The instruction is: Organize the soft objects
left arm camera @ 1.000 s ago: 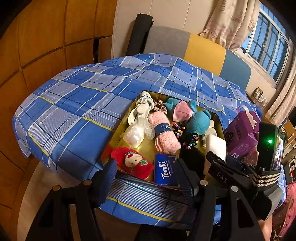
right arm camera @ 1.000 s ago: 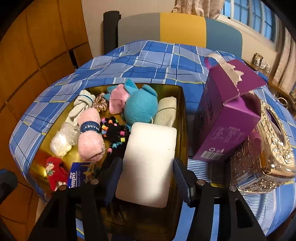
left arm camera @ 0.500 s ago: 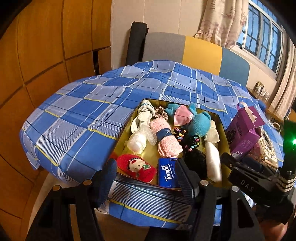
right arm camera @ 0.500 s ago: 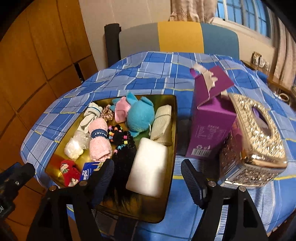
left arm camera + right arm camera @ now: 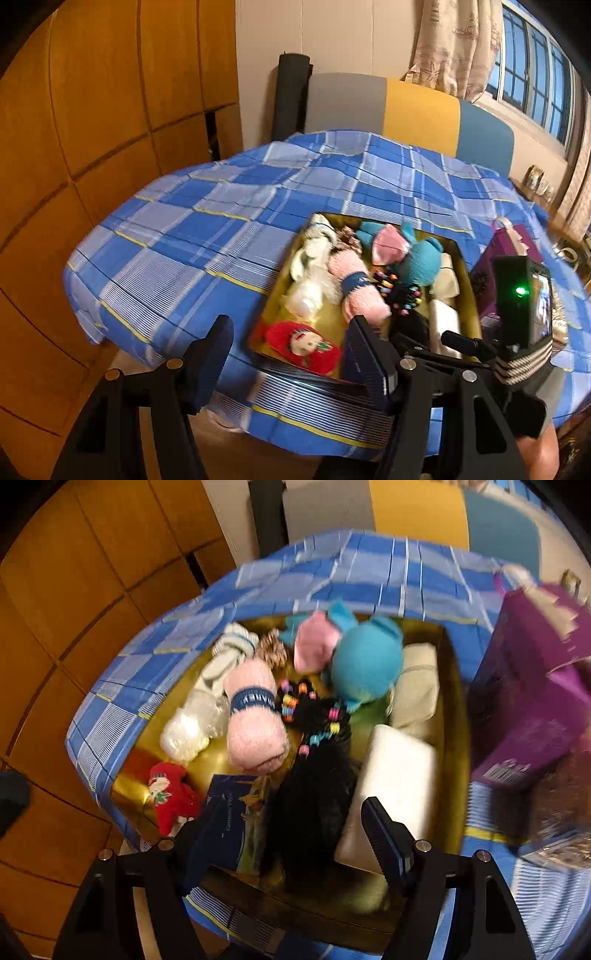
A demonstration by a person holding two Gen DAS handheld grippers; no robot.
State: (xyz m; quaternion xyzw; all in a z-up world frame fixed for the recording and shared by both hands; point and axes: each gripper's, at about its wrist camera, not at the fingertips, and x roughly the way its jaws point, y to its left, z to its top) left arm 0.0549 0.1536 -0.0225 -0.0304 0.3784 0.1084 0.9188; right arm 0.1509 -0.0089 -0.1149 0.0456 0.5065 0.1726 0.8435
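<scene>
the tray (image 5: 452,716) looks like glossy gold metal, mirror-smooth, on a woven checked cotton tablecloth (image 5: 207,236). the pink rolled sock (image 5: 255,720) and teal plush toy (image 5: 365,664) are fuzzy; the white pad (image 5: 395,775) is smooth and matt. wall panels (image 5: 92,110) are satin wood, the purple box (image 5: 532,701) matt card.

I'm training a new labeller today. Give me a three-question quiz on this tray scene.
1. True or false: the pink rolled sock lies inside the gold tray.
2. What stands beside the tray, outside it? A) purple box B) kettle C) lamp
3. Fill in: the red doll lies at the tray's ____ corner, toward the grippers.

Key: 1 true; 2 A; 3 near left.
</scene>
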